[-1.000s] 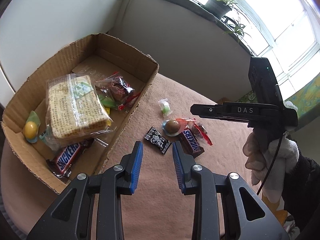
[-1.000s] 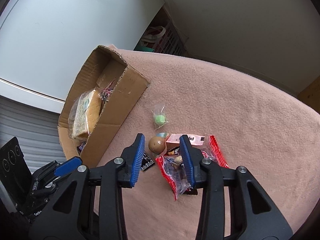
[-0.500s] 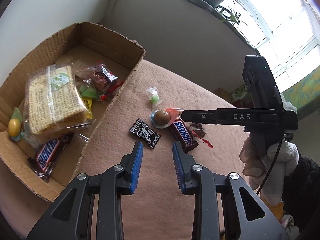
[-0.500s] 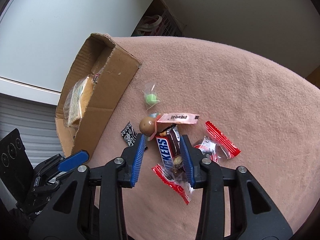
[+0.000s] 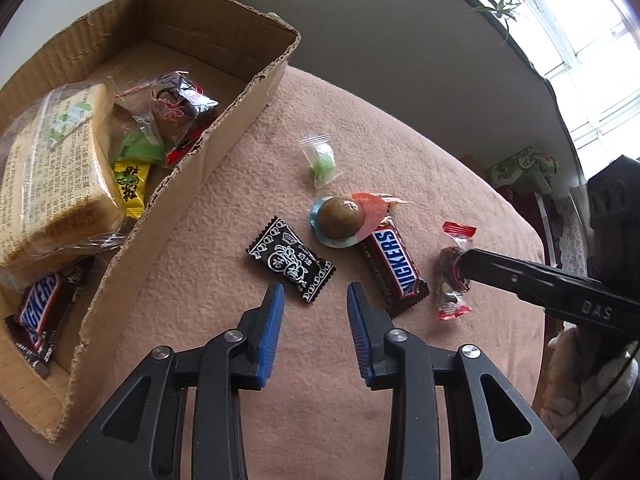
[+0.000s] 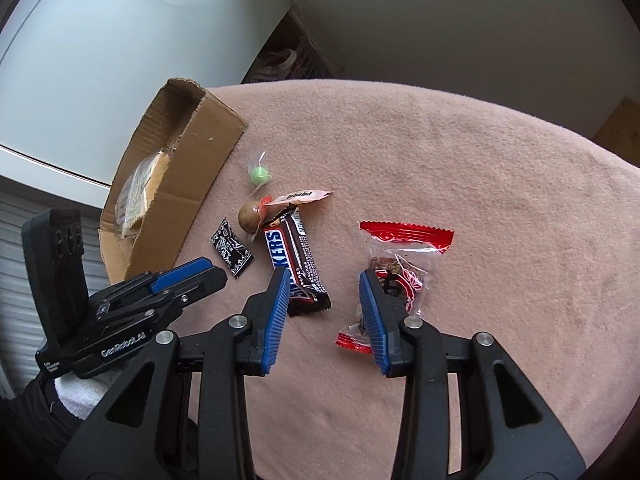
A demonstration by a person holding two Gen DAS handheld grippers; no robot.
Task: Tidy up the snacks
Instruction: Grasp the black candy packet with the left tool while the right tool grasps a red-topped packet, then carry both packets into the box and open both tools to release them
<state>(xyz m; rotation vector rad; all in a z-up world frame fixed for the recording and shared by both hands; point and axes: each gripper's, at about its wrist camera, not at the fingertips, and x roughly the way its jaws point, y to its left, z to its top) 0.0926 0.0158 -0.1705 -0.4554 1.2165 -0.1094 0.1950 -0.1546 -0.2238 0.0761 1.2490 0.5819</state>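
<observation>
Two hand-held grippers work over a pink-covered tabletop where loose snacks wait to go into the cardboard box. The left gripper hovers with its blue pads wide apart and empty, lined up just short of the black patterned candy packet, which lies between the box and the Snickers bar. The right gripper is also spread wide, holding nothing; one pad sits over the end of the Snickers bar, the other over the clear red-edged snack pouch.

The box already holds a wrapped cake slab, another Snickers and several small packets. Outside it, beside the Snickers bar, lie a brown ball in a round wrapper and a green candy.

The step appears to be the approach to a pick. Next, each gripper would need to lower, straddle one item only, and close before carrying it to the box.
</observation>
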